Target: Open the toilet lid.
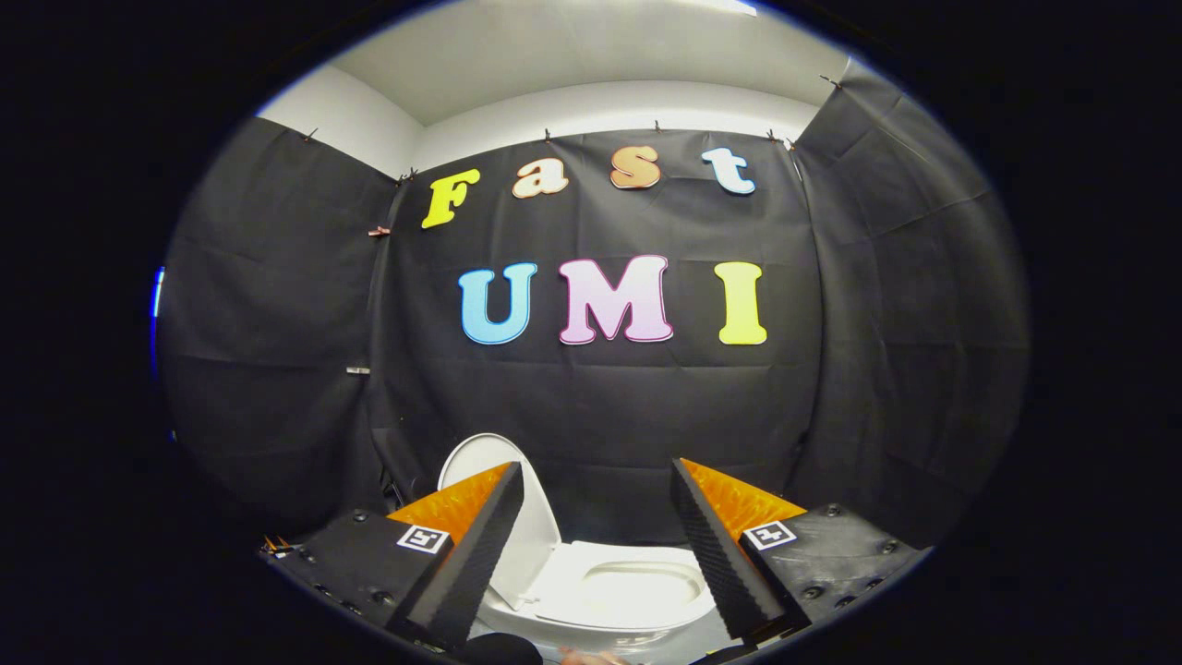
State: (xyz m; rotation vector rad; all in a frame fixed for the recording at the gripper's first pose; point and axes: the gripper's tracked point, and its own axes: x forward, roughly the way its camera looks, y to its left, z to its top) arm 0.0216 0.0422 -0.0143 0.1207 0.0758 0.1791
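Toilet lid: the white oval plastic toilet lid [531, 517] stands raised, tilted back to the left toward the black cloth wall [600, 406], partly hidden behind the left finger.
Seat and bowl: the white toilet seat ring [637, 600] lies flat and exposed, seen between the two fingers and a little below them; the bowl opening shows inside it.
Hand-held gripper: the hand-held gripper [598, 545] is released, its black ridged fingers [476, 554] with orange backs spread wide apart, with nothing between them and neither touching the lid.
Step in hand: judging by the upright lid, the opening looks done and the gripper sits clear of the toilet.
Next move: likely little is needed beyond checking that the lid rests stable; if it leans forward, a gentle push at its upper edge would settle it.
Uncertain: whether the lid leans on anything behind it cannot be told.
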